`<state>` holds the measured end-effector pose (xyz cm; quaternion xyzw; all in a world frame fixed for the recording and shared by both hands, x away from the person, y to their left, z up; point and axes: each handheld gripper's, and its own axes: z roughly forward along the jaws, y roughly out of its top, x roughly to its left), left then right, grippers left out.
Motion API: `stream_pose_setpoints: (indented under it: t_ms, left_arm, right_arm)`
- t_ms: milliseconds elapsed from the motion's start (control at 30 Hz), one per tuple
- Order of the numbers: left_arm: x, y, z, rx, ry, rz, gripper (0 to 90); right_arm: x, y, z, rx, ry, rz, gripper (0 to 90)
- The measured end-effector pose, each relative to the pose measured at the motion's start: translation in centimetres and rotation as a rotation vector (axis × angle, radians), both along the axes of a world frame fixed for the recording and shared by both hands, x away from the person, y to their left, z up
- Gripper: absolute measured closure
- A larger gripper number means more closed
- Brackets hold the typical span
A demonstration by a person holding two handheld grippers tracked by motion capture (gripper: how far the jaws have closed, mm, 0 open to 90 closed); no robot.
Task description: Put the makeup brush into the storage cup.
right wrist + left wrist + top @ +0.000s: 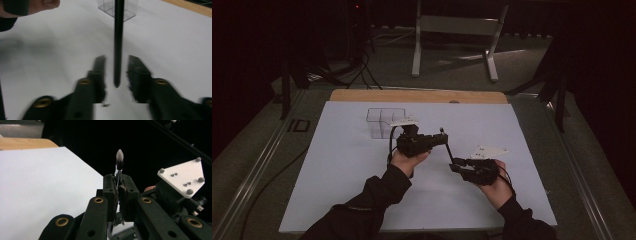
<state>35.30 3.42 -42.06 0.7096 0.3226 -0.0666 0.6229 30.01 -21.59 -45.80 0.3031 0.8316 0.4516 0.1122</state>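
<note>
Tongs in your left hand (117, 191) clamped on a thin black-handled brush with a grey bristle tip (119, 160) at frame centre, your right tongs (116, 72) parted, handle end between the jaws untouched, clear plastic box (382, 122) upper left.

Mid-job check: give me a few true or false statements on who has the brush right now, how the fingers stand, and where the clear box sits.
1. The left gripper is shut on the brush near its bristle end. True.
2. The right gripper clamps the brush handle. False: its fingers stand apart, with the handle tip between them and a gap on each side.
3. The bristles rest on the white sheet. False: in the left gripper view they point up, off the sheet.
4. A clear box stands on the sheet beyond the left gripper. True.
5. The brush stands inside the clear box. False: it is between the two grippers.
</note>
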Motion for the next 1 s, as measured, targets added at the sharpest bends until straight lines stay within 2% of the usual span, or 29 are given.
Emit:
stream_pose_setpoints:
  t_ms: [33, 100, 267, 367, 567, 833, 1000]
  left_arm:
    - [-0.1, -0.1, 0.2, 0.015, -0.016, -0.002, 85.9]
    - [-0.2, -0.1, 0.4, 0.023, -0.025, -0.003, 85.9]
    - [-0.3, 0.2, 1.1, 0.031, -0.051, -0.003, 85.9]
    - [-0.4, 0.5, 1.6, 0.049, -0.069, 0.002, 85.9]
    - [-0.7, 1.0, 2.7, 0.086, -0.115, 0.007, 85.9]
    - [-1.0, 2.2, 4.0, 0.100, -0.144, 0.024, 85.9]
    - [-1.3, 3.0, 4.9, 0.139, -0.175, 0.042, 85.9]
  right_arm:
    - [0.0, 0.1, -0.1, -0.012, 0.011, -0.008, 48.9]
    - [0.0, 0.2, -0.1, -0.012, 0.006, -0.014, 39.6]
    - [-0.1, 0.2, -0.1, -0.004, -0.030, -0.010, 25.7]
    - [-0.1, 0.1, -0.1, -0.003, -0.028, 0.005, 15.3]
    - [-0.1, -0.2, -0.1, -0.004, -0.011, 0.012, 12.3]
    - [-0.1, -0.3, -0.3, -0.016, -0.028, 0.022, 11.7]
    - [0.0, -0.3, -0.3, -0.018, -0.032, 0.022, 11.7]
